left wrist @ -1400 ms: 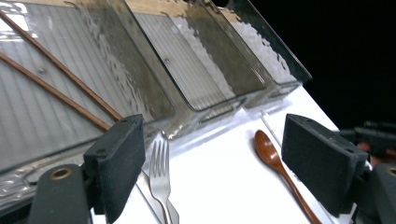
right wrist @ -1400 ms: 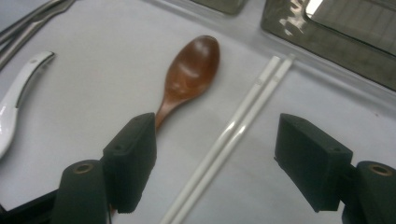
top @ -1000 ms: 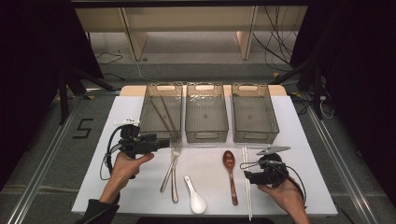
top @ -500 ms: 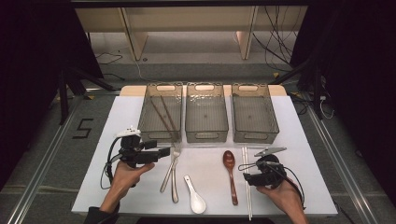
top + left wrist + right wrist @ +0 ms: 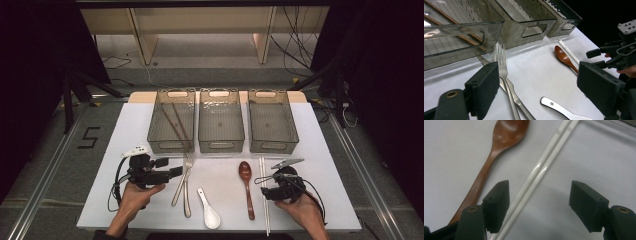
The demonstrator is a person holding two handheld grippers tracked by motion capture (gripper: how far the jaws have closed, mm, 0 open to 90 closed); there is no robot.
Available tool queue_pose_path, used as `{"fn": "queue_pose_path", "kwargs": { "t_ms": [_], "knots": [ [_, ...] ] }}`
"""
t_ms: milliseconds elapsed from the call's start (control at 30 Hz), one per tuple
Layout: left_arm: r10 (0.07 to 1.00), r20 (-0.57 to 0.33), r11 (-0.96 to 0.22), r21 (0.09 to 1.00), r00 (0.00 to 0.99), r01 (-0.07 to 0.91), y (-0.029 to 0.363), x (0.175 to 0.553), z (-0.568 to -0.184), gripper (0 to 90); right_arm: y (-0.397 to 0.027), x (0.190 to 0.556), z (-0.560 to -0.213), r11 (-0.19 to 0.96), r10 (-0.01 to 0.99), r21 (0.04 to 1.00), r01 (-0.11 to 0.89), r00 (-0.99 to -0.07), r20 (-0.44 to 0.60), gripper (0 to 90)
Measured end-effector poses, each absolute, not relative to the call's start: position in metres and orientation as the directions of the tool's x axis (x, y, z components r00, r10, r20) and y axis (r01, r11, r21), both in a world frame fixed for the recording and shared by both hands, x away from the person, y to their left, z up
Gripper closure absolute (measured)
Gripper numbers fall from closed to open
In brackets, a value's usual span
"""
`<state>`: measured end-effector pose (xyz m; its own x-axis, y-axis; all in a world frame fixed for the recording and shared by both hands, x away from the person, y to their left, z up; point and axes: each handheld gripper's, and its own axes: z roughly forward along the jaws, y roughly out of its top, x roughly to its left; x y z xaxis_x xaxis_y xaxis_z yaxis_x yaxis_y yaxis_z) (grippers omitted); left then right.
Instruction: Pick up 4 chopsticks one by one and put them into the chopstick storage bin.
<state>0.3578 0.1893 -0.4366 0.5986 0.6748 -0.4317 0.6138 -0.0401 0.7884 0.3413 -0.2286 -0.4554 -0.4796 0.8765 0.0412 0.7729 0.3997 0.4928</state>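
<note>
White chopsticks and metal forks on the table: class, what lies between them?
In the high view, between the forks and the white chopsticks lie a white ceramic spoon and a brown wooden spoon.

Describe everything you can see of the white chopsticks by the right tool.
The white chopsticks are a glossy pair, plastic by their look, each with a small grey mark near one end. They lie flat, side by side and touching, on the white table cover, just right of the wooden spoon, running from near the right bin toward the table's near edge. The right tool straddles them with its jaws open, not pressing on them.
</note>
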Motion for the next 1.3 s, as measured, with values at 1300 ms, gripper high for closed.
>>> {"fn": "queue_pose_path", "kwargs": {
  "t_ms": [1300],
  "knots": [
    [0.67,-0.413,-0.093,0.778,0.617,0.621,0.181,0.351,-0.447,17.5,-0.217,0.353,-0.458,0.535,0.834,0.278,0.798,-0.551,-0.025,53.7]
  ]
}}
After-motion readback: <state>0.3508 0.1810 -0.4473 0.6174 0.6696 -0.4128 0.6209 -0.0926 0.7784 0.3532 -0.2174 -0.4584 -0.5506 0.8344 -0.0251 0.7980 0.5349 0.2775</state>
